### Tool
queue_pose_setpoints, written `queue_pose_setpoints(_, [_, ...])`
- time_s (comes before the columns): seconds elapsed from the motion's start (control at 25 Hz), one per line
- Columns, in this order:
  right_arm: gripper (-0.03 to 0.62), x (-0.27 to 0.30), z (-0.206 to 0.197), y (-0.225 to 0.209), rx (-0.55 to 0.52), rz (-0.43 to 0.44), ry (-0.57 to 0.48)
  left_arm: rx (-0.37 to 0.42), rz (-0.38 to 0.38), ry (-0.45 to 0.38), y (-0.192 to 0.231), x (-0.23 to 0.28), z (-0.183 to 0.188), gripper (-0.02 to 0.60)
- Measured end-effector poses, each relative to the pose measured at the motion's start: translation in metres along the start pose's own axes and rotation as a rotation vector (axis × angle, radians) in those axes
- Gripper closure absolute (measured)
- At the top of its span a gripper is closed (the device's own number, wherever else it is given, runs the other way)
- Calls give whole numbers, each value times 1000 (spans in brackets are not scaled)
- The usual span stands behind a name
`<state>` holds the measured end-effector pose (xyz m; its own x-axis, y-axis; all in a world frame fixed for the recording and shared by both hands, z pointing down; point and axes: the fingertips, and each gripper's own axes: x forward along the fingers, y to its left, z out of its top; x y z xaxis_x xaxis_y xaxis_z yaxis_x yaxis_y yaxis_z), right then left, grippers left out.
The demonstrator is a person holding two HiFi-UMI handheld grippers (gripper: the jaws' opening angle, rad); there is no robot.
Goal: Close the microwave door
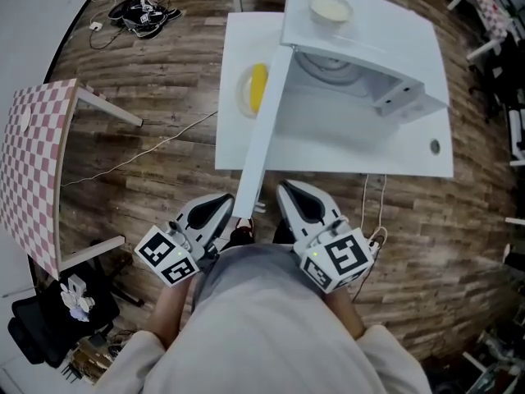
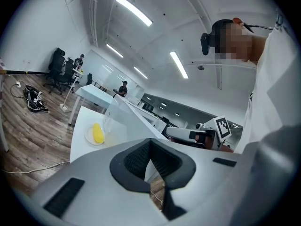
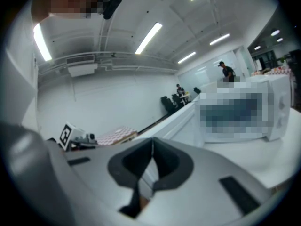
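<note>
Near our body, at the white table's (image 1: 328, 150) near edge, both tools hang low. The left gripper (image 1: 220, 208) has its jaws together on nothing, and the right gripper (image 1: 294, 197) is the same. Neither appears to touch the microwave door (image 1: 264, 130), which stands wide open. Its free edge reaches toward us and ends between the two grippers. The microwave (image 1: 369, 48) sits on the far right of the table.

We see three risks. The right gripper sits on the side the door must swing through, so we judge it could block the door or be struck by it. A hard shove from the left could slam the door and jolt the bowl (image 1: 330, 8) resting on the microwave's top. It could also slide the whole oven across the smooth table.

We count one microwave, one door, one bowl, and one plate (image 1: 244, 97) carrying one yellow item (image 1: 257, 87) left of the door. There are two grippers, one white table, and one checked table (image 1: 33, 162) at far left.
</note>
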<state>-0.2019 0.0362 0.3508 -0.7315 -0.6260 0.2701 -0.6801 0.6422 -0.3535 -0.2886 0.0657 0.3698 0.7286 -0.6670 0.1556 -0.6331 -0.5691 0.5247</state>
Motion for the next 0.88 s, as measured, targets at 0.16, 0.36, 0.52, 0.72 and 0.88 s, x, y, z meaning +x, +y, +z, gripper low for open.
queue_pose_setpoints(0.16, [571,-4,-2,-4,12,-10,-3,-8,-9,10,-4,3,-5,568])
queue_pose_setpoints(0.36, [571,-9,-2,-8,24,-12,-5,-14,-29,24,-11,9,-7,568])
queue_pose_setpoints(0.52, [571,-14,-3,-12,28,0,-2,-18,-42,30,-16,18,-9,568])
queue_pose_setpoints(0.72, [571,-20,-7,-21,38,7,15,12,-44,54,-20,29,-17,568])
queue_pose_setpoints(0.88, [571,-24,-10,-28,44,13,31,-5,-49,54,-22,38,-21,568])
